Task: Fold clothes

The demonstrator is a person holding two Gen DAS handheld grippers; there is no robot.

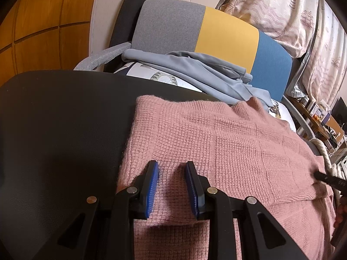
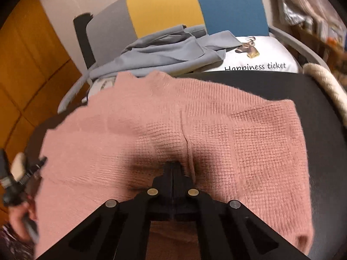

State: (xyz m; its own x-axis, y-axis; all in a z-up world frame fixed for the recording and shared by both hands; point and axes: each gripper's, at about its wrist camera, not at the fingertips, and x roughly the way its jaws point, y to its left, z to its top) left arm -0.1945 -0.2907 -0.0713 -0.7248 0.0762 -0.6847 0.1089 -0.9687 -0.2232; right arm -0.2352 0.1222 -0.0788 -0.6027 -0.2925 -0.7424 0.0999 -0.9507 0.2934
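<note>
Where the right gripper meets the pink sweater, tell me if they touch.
Touching. In the right wrist view the right gripper is shut, tips sunk into a pinched fold of the pink sweater.

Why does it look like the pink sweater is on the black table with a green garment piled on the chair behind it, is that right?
Not quite: the garment on the chair is grey-blue, not green, as the right wrist view shows. The pink sweater does lie on the black table.

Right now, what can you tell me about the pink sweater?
The pink sweater is a chunky knit with a raised block pattern and slightly fuzzy yarn. It lies spread, with soft creases, on a black table. The left tool sits on its near edge, blue pads apart. The right tool is shut, pinching a ridge of the knit.
</note>
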